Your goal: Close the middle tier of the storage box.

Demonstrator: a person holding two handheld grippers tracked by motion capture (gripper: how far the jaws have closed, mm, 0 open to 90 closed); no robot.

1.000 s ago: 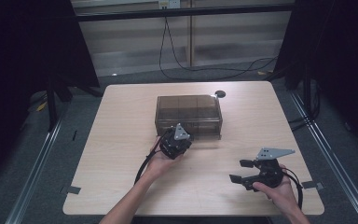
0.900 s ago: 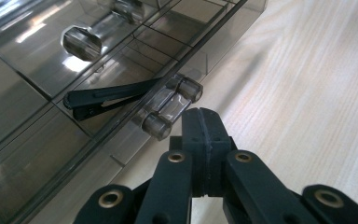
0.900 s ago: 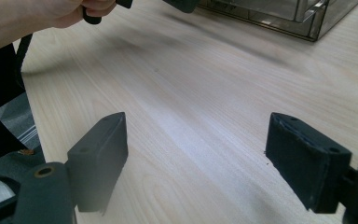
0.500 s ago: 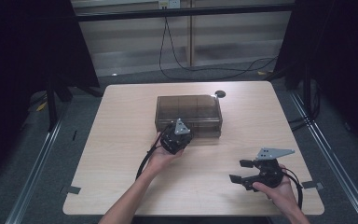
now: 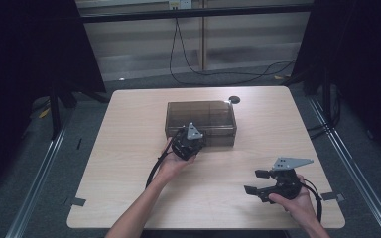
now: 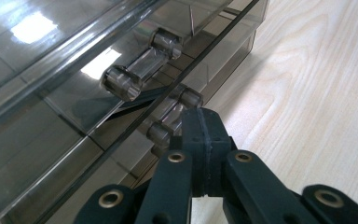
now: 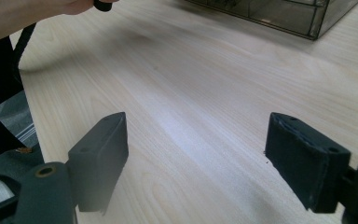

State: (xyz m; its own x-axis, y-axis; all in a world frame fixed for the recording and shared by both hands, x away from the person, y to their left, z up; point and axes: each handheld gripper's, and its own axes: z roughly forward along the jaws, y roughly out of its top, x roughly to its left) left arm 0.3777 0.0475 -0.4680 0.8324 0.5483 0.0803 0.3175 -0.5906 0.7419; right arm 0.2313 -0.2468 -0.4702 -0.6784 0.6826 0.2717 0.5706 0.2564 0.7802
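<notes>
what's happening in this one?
A person works at a wooden table with a gripper in each hand. The left gripper, jaws shut, has its tips at the lower of two clear handles on the front of a smoky transparent drawer box; whether it touches or hooks it can't be told. The box looks closed. The right gripper rests low over bare table near the front right corner, jaws wide open with nothing between them.
</notes>
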